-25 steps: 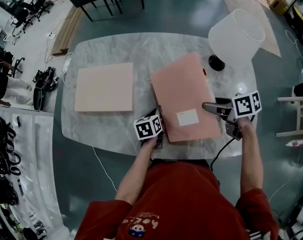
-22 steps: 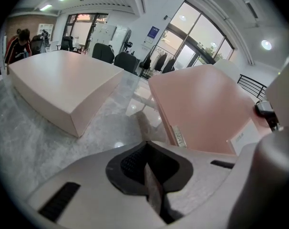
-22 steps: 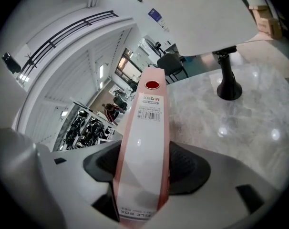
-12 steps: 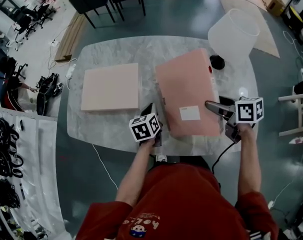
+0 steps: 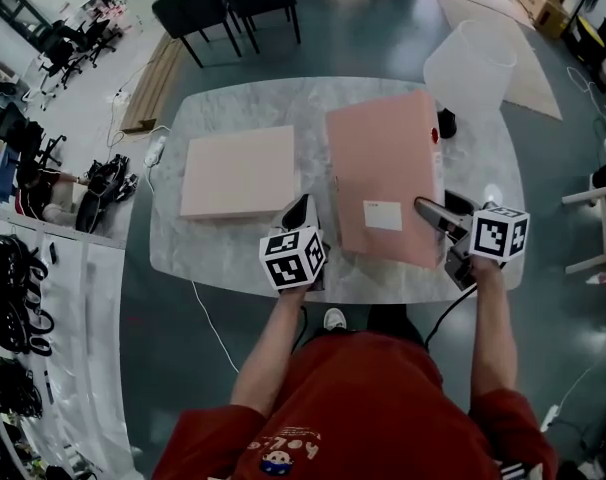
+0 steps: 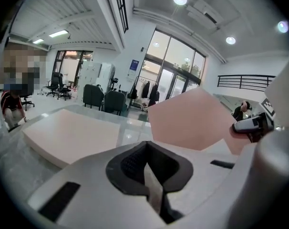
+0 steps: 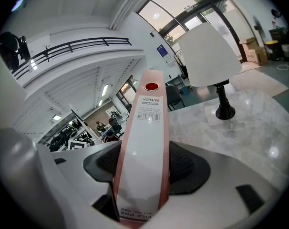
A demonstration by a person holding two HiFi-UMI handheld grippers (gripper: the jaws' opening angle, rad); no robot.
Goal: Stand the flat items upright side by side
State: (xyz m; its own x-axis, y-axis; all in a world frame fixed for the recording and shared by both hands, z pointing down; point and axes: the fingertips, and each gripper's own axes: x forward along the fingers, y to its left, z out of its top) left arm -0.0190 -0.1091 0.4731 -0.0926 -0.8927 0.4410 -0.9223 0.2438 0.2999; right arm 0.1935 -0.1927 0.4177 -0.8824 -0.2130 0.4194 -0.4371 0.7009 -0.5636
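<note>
Right fingers (image 7: 190, 168) gripped the box (image 5: 383, 173), apparently raising it on edge; left fingers (image 6: 128, 163) closed, empty. Next: stand it on the table (image 5: 233, 108).

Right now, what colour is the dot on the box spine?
Red dot on the file box spine; clearest in right gripper view.

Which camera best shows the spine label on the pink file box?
The right gripper view: the pink file box sits spine-on in the right gripper's jaws, barcode label facing the lens. The head view shows only its broad face with a white sticker; the left gripper view, plain pink.
</note>
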